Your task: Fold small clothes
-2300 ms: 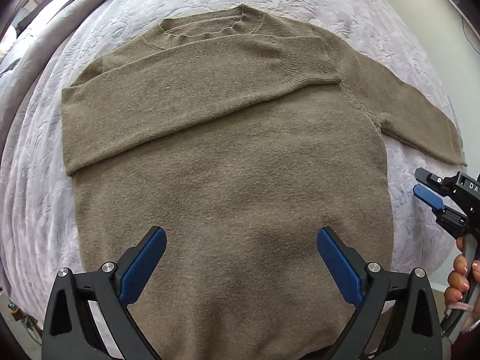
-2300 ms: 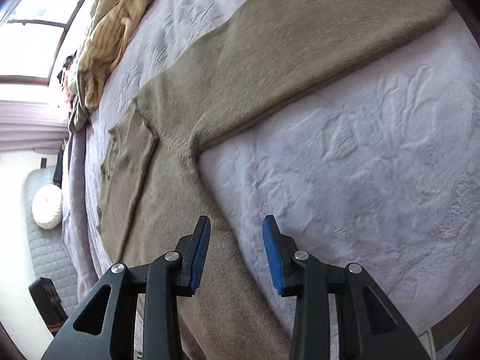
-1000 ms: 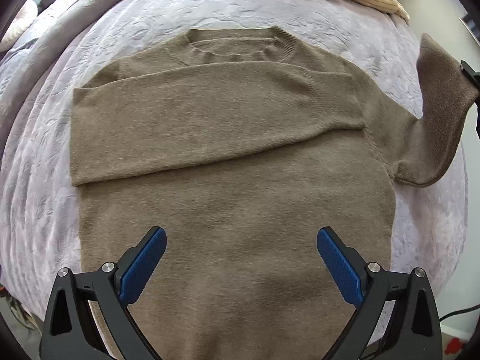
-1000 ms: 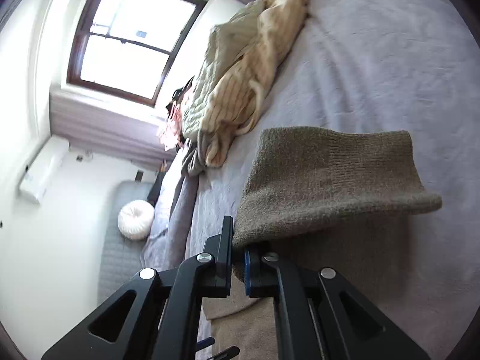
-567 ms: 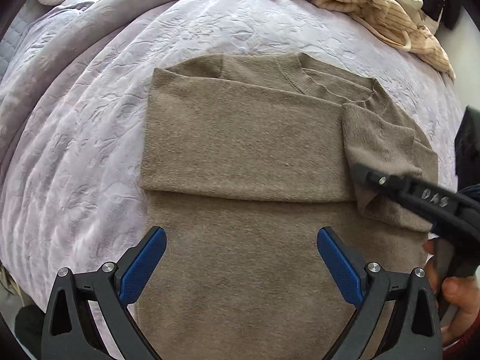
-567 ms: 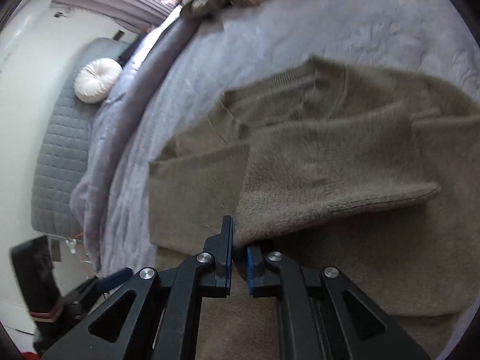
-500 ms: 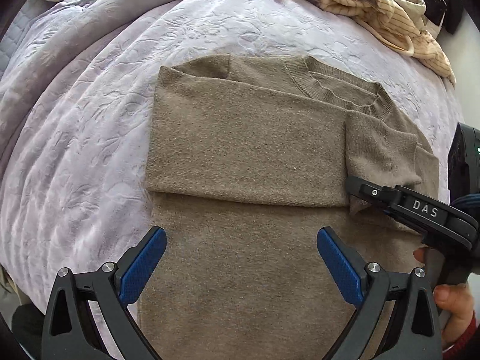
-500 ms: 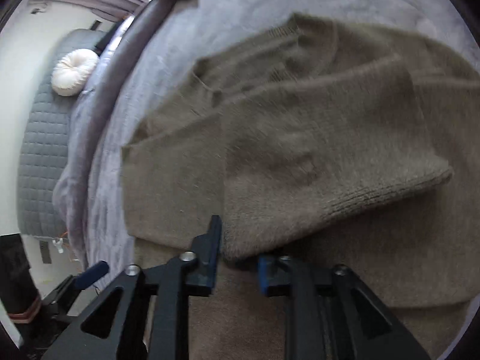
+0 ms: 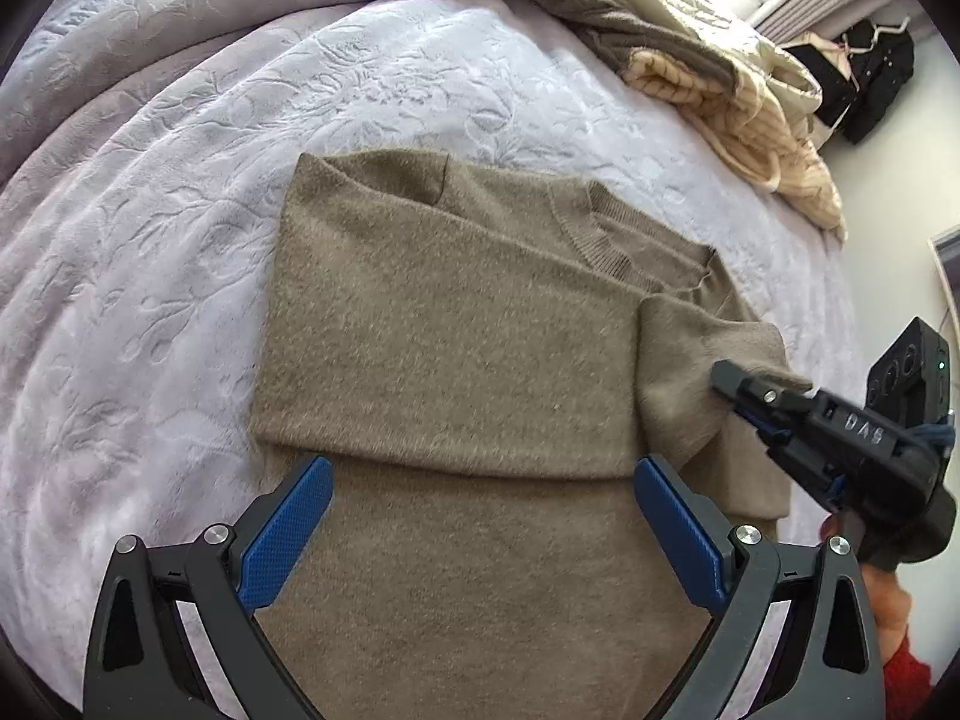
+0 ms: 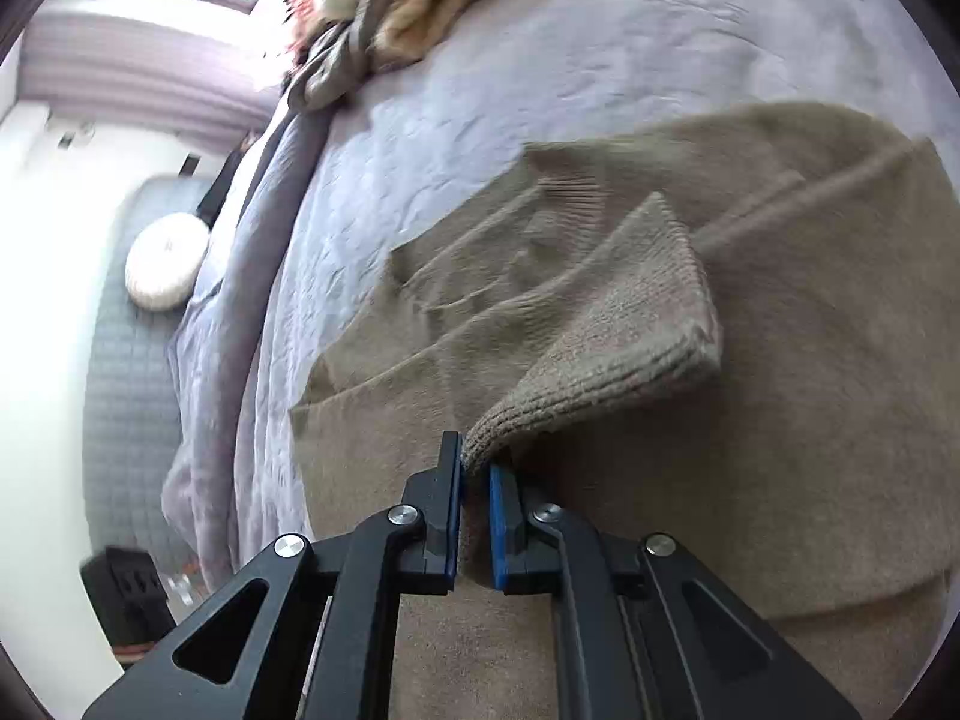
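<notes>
While the olive-brown sweater (image 9: 456,396) lies flat on the lilac bedspread (image 9: 180,192), its ribbed cuff (image 10: 606,354) is pinched between the blue pads of the right gripper (image 10: 474,468), whose jaws have just been closing onto the knit — a corner of the cuff is seen wedged between them. From the left wrist view, the right gripper (image 9: 729,384) is seen reaching in from the right edge, angled downward over the folded-in sleeve near the neckline (image 9: 612,240), with part of a hand (image 9: 888,600) visible behind it. The left gripper (image 9: 480,516) is held above the sweater's lower body, pointed steeply down, its jaws spread wide with nothing between them. A heap of cream and grey clothes (image 9: 690,54) is piled at the bedspread's far edge.
</notes>
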A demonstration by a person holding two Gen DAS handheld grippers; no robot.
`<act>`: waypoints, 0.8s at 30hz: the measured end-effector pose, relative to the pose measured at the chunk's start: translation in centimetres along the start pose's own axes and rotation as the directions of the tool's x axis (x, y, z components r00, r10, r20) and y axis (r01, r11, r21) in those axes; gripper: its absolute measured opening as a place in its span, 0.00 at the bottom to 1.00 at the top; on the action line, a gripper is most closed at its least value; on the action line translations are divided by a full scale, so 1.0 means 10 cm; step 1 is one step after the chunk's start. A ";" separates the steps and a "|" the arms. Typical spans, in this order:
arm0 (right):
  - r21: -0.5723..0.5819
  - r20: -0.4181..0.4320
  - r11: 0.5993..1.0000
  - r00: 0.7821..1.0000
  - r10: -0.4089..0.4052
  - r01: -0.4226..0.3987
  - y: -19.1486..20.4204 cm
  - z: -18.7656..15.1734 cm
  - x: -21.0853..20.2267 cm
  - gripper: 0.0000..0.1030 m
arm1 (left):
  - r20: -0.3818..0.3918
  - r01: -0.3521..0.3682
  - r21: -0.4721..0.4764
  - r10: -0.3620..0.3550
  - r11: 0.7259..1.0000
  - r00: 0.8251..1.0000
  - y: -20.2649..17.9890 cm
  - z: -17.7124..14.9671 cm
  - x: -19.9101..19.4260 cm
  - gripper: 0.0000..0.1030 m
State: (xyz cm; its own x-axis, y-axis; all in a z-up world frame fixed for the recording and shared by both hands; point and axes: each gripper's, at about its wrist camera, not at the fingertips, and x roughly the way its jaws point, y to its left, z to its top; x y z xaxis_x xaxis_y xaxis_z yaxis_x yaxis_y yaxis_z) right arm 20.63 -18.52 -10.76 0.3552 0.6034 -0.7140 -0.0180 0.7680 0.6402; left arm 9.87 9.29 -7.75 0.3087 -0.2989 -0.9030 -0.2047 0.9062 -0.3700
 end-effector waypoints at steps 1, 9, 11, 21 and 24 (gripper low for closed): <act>-0.079 -0.019 0.997 1.000 -0.011 0.009 0.16 -0.02 0.07 0.09 | 0.005 0.029 -0.021 -0.029 0.999 1.000 0.04 0.05 0.00 0.97; -0.462 -0.209 0.884 0.959 -0.189 0.074 0.73 -0.61 0.59 0.43 | -0.049 0.147 -0.142 -0.155 0.979 0.987 0.31 0.21 0.26 0.97; -0.414 -0.221 0.908 0.961 -0.164 0.060 0.61 -0.68 0.50 0.43 | -0.077 0.143 -0.135 -0.154 0.981 0.985 0.28 0.21 0.39 0.97; 0.000 -0.166 0.996 0.982 -0.089 0.090 -0.47 -0.87 -0.38 0.43 | -0.109 0.155 -0.115 -0.168 0.981 0.980 0.14 0.35 0.67 0.97; 0.123 -0.123 0.990 0.991 -0.053 0.068 -0.74 -0.91 -0.57 0.43 | -0.091 0.173 -0.120 -0.184 0.978 0.979 0.09 0.39 0.69 0.97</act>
State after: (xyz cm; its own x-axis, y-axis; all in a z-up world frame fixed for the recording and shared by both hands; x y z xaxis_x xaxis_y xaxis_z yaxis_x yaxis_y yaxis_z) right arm 10.21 -25.72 -14.03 0.2377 0.5841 -0.7761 0.1208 0.7750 0.6203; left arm 15.48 9.20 -13.43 0.2558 -0.4868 -0.8352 -0.2583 0.7981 -0.5443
